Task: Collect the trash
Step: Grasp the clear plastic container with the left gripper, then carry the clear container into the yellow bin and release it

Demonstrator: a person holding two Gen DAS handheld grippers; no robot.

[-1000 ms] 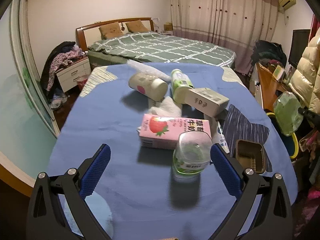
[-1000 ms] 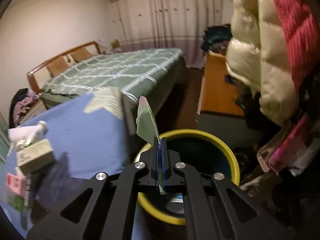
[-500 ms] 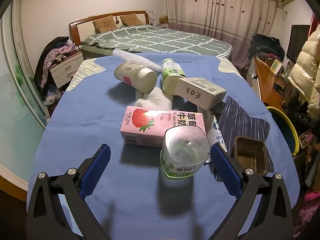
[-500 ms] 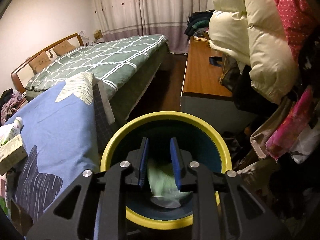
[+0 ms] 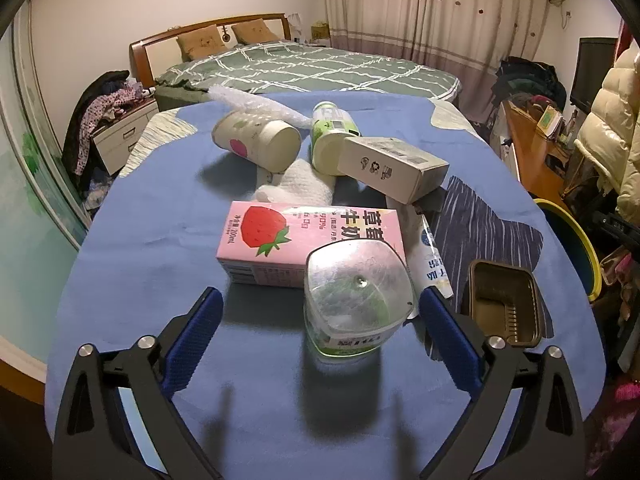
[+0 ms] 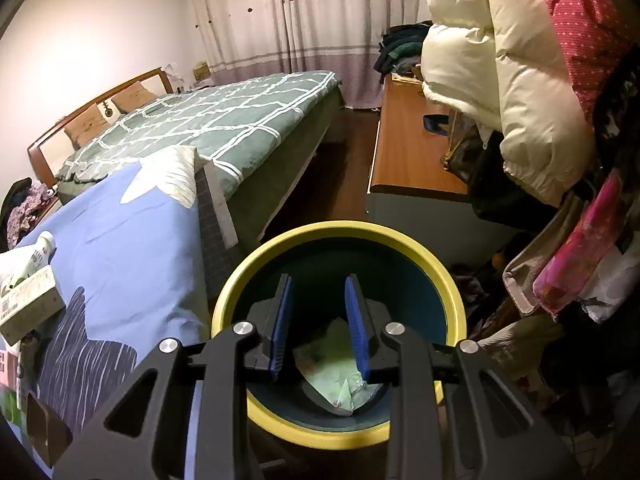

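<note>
My right gripper hangs over the round yellow-rimmed bin, jaws just parted, nothing between them; the crinkled green wrapper lies inside. My left gripper, jaws wide and narrowing, straddles without touching a clear squarish plastic bottle on the blue-clothed desk.

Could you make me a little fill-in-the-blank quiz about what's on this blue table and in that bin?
1. The pink carton shows a picture of a ____.
2. The bin beside the table has a ____ rim.
3. The clear plastic bottle lies between the fingers of the ____ gripper.
4. The crumpled wrapper inside the bin is pale ____.

Missing words: strawberry; yellow; left; green
</note>
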